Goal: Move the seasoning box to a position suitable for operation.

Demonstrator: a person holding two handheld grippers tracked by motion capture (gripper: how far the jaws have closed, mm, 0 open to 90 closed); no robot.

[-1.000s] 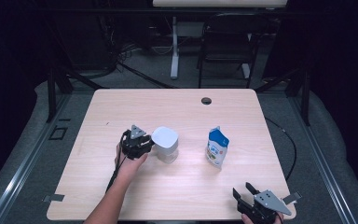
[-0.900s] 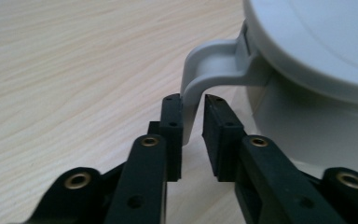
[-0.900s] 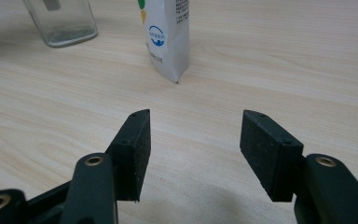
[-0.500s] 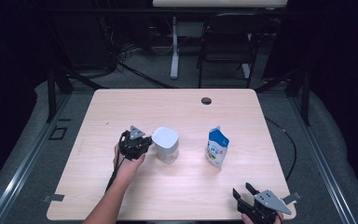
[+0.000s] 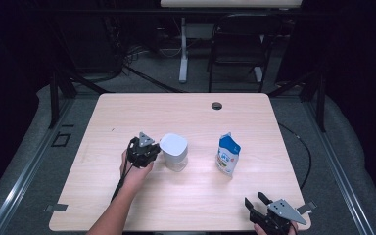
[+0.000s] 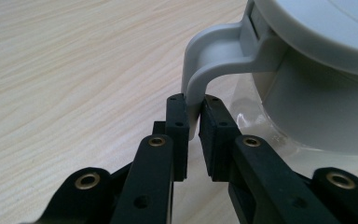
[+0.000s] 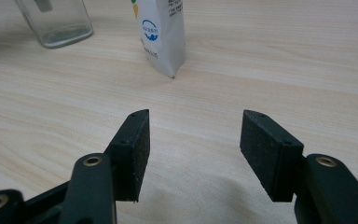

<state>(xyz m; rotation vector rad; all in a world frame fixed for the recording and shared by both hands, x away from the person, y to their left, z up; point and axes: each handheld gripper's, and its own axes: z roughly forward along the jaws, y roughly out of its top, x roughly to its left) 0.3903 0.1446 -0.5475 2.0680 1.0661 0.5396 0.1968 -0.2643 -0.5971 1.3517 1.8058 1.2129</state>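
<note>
Two things stand on the pale wood-grain table (image 5: 127, 117): a clear jug (image 5: 175, 152) with a grey-white lid left of the middle, and a white and blue pouch (image 5: 228, 155) upright to its right, the two well apart. A small dark round hole (image 5: 217, 105) sits near the table's far edge. Around the table the room is dark, with grey floor, cables, a white table leg (image 5: 183, 58) and a black chair (image 5: 237, 49) behind.

The left gripper (image 5: 149, 151) lies at the jug's left side, held by a hand (image 5: 133, 172) whose forearm comes in from the bottom edge. In the left gripper view its fingers (image 6: 177, 122) have just been closing and now pinch the jug's grey handle (image 6: 204, 65) between them, the pads pressed on the lower end of the handle loop, the jug's body and lid just beyond to the right.

The right gripper (image 5: 255, 200) rests at the table's near right corner, well apart from both things. In the right gripper view its fingers (image 7: 270, 149) stand wide apart with bare table between them; the pouch (image 7: 162, 32) and the jug's glass base (image 7: 56, 21) stand farther off ahead.
</note>
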